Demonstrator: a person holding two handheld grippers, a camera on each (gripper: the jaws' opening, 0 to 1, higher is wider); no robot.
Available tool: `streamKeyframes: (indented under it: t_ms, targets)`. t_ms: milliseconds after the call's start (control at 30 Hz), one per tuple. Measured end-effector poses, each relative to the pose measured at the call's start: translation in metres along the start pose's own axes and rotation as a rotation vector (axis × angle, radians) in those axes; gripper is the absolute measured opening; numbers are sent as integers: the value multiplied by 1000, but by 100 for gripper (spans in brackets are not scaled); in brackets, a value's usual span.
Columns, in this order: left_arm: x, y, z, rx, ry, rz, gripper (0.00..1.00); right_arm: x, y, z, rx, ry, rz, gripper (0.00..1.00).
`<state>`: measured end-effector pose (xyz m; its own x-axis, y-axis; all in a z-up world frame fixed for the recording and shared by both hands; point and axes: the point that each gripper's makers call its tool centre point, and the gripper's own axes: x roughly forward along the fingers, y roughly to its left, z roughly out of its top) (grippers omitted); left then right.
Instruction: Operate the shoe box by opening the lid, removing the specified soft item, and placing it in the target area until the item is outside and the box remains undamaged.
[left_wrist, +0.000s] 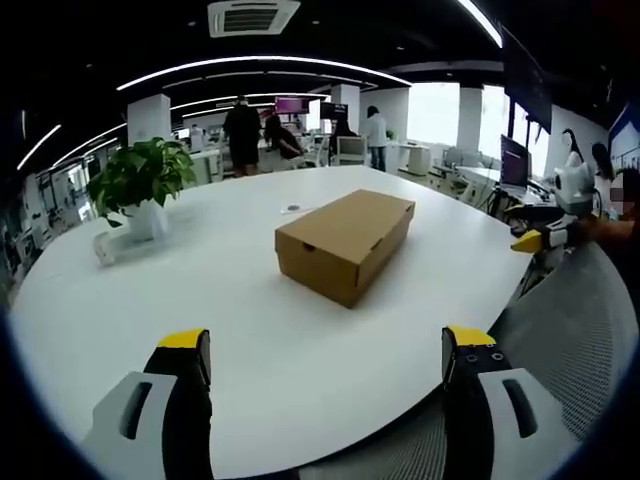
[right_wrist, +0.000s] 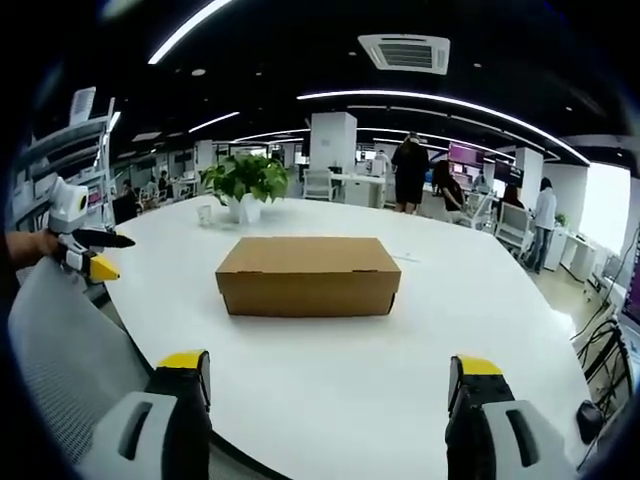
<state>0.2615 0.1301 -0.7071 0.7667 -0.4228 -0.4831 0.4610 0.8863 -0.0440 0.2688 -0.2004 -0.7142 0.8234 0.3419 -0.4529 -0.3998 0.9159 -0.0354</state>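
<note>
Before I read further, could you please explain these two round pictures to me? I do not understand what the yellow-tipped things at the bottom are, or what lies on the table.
No robot arm is here: a person holds one pair of tongs in each hand, and a small camera rides on each. The left gripper view looks forward along the left tongs; the right gripper view looks along the right tongs. The yellow-tipped things are their jaws, standing wide apart and holding nothing. Each pair also appears at the edge of the other view. On the white round table sits a closed cardboard shoe box, lid down, with nothing touching it. Behind it stands a potted plant. A grey mesh chair back stands at the near side. People stand far behind in the office.
</note>
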Motion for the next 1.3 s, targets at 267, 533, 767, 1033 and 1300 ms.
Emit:
streamKeyframes:
  t_ms: [267, 533, 767, 1033, 1300]
  targets:
    - [5, 1, 4, 4, 34, -7, 100, 1, 3, -2, 16, 14, 23, 99]
    - [12, 0, 14, -1, 42, -15, 100, 4, -1, -2, -1, 41, 31, 99]
    - [24, -1, 18, 5, 59, -22, 100, 9, -7, 4, -2, 42, 56, 98]
    - [38, -6, 24, 13, 68, -35, 100, 15, -10, 10, -36, 55, 91, 98]
    - [51, -8, 36, 21, 55, -39, 100, 25, -22, 14, -78, 71, 112, 97]
